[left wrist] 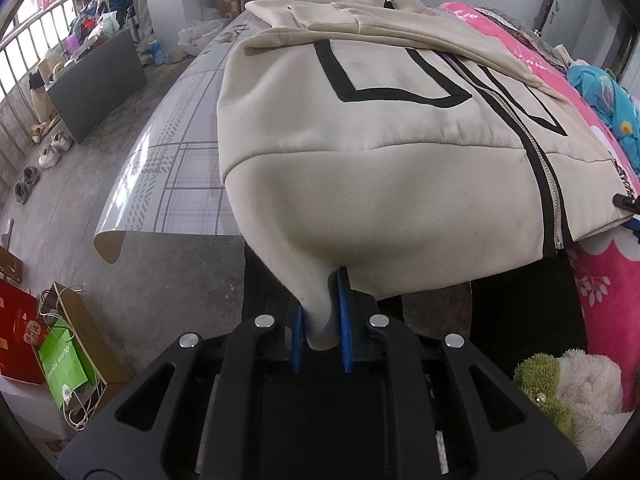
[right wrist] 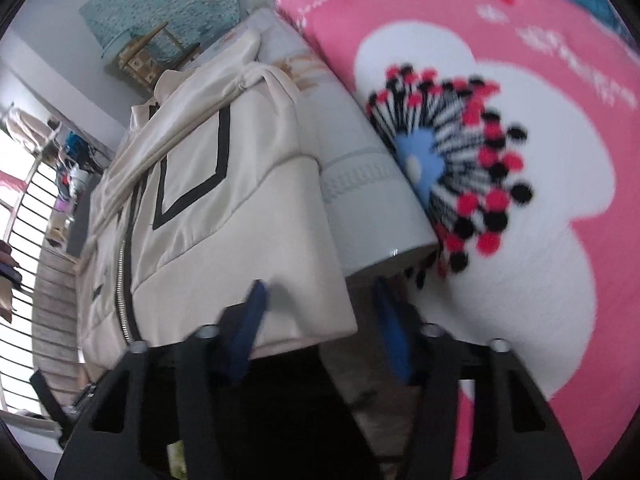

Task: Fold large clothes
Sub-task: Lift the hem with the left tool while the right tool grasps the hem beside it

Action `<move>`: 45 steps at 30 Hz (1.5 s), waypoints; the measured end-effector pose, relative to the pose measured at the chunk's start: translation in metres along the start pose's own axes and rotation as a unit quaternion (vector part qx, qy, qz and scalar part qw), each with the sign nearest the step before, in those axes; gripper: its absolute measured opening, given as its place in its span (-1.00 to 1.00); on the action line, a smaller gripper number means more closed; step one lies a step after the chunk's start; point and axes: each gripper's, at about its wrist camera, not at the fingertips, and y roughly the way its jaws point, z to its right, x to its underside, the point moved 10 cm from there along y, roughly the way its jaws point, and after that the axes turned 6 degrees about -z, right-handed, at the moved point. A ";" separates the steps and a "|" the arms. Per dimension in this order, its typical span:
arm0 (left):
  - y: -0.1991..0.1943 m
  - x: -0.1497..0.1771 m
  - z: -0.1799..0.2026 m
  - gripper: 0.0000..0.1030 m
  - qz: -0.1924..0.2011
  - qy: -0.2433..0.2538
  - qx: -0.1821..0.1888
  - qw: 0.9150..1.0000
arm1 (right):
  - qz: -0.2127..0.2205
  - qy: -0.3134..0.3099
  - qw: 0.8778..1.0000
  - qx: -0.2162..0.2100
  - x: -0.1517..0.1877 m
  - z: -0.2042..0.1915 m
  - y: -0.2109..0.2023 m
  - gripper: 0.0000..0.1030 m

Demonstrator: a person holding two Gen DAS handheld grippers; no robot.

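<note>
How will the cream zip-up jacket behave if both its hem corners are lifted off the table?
Probably floppy: the cream zip-up jacket already sags into a pouch where the left gripper pinches its hem. The thick fabric looks fairly heavy, so the middle would likely droop. The folded-in sleeve may slide off.

Your left claw (left wrist: 320,320) points steeply down, its blue pads pinched tight on cloth. Your right claw (right wrist: 320,328), also angled down, stands with its pads apart, nothing pressed between them.
</note>
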 end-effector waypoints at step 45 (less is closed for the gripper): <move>-0.041 -0.165 -0.052 -0.91 0.078 -0.128 0.161 0.976 | 0.107 -0.061 0.988 -0.092 -0.111 -0.107 -0.032 -0.90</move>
